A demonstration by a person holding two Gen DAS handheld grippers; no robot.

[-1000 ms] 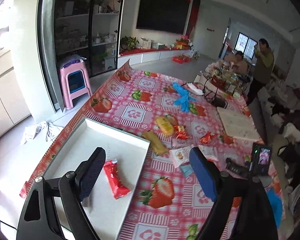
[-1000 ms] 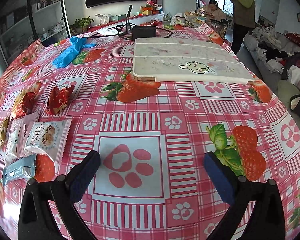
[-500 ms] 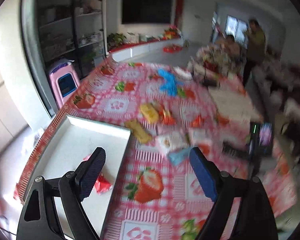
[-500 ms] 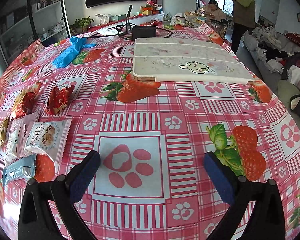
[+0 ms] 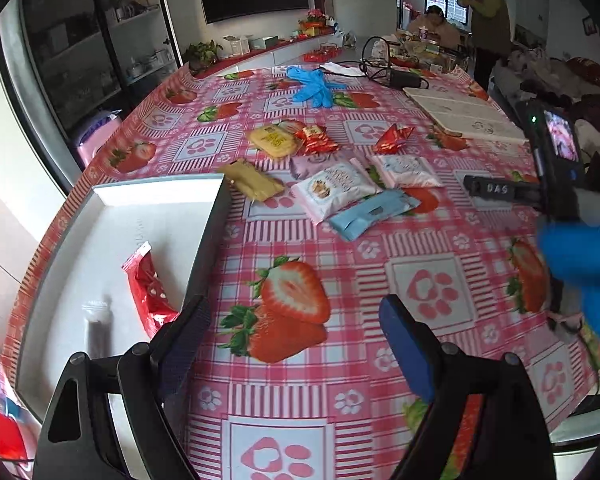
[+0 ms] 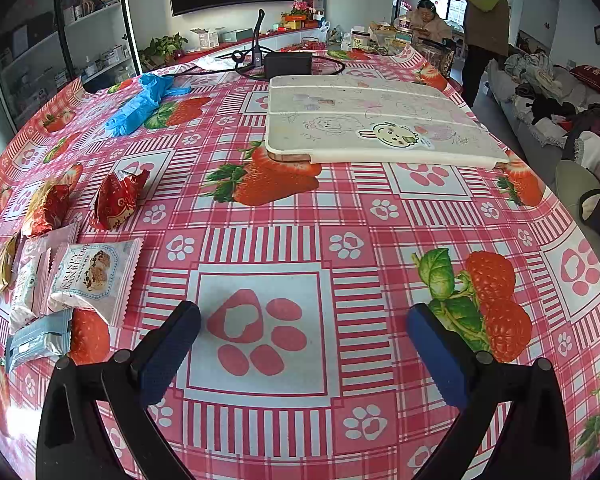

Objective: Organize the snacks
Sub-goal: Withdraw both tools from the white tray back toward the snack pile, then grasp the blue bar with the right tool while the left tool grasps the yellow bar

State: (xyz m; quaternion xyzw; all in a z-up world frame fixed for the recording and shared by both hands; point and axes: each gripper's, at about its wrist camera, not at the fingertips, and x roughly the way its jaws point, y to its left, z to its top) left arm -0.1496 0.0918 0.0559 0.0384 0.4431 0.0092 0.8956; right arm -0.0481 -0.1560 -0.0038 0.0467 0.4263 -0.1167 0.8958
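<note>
my left gripper (image 5: 296,344) has swung off the white rectangular tray (image 5: 100,240), leaving the red foil snack packet (image 5: 148,292) lower left, fingers wide and empty, so loose snacks come next.

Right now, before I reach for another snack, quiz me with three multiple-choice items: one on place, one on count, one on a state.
1. Where does the red snack packet lie?
A. inside the white box
B. on the drawing board
C. under the blue gloves

2. How many snack packets are in the white box?
A. none
B. one
C. three

3. How does the left tool stand?
A. shut on a packet
B. shut on nothing
C. open and holding nothing

Answers:
1 A, the packet rests on the box floor near its right wall.
2 B, only the red packet shows inside.
3 C, its fingers stand wide apart over the tablecloth.
</note>
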